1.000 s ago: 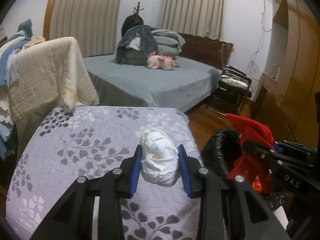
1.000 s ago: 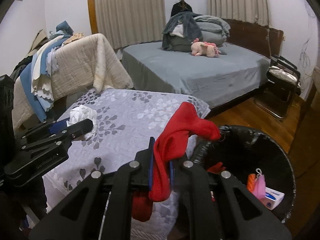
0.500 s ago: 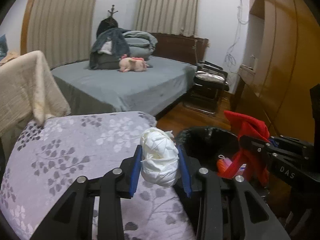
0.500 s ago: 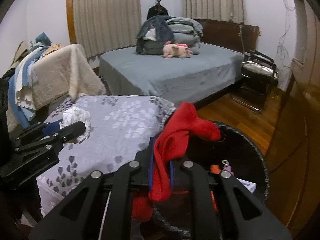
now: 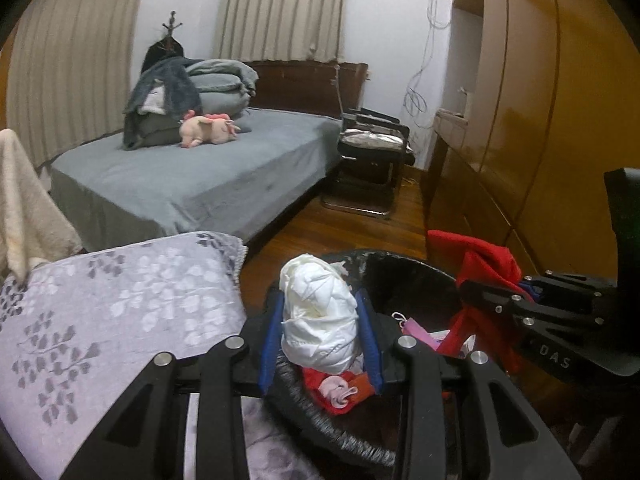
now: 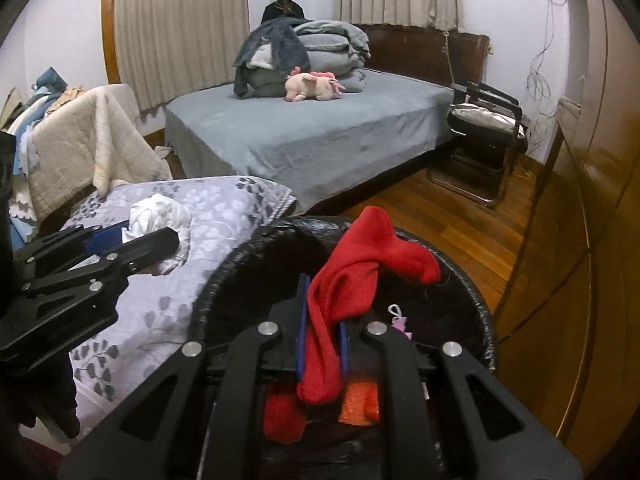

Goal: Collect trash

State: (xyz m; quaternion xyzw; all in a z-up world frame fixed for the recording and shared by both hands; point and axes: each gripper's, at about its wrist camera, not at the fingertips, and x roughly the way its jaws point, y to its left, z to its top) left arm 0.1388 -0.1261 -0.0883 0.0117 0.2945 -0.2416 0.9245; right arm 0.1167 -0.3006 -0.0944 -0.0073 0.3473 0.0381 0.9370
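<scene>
Right claw (image 6: 322, 344) clamped on red cloth (image 6: 360, 276), over black trash bin (image 6: 224, 280). Left claw (image 5: 320, 344) grips white wad (image 5: 320, 320) at bin's near rim, prob. just above it. Behind bin: floral cover (image 5: 120, 300), then grey bed (image 5: 200, 176).

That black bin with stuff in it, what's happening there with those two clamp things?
A person is clearing rubbish with a hand-held tool in each hand. The left tool grips a crumpled white wad, and the right tool pinches a red cloth. Both are poised over the black trash bin beside the floral-covered bed. Neither item has been dropped. The bin already holds red, orange and pink scraps.
</scene>
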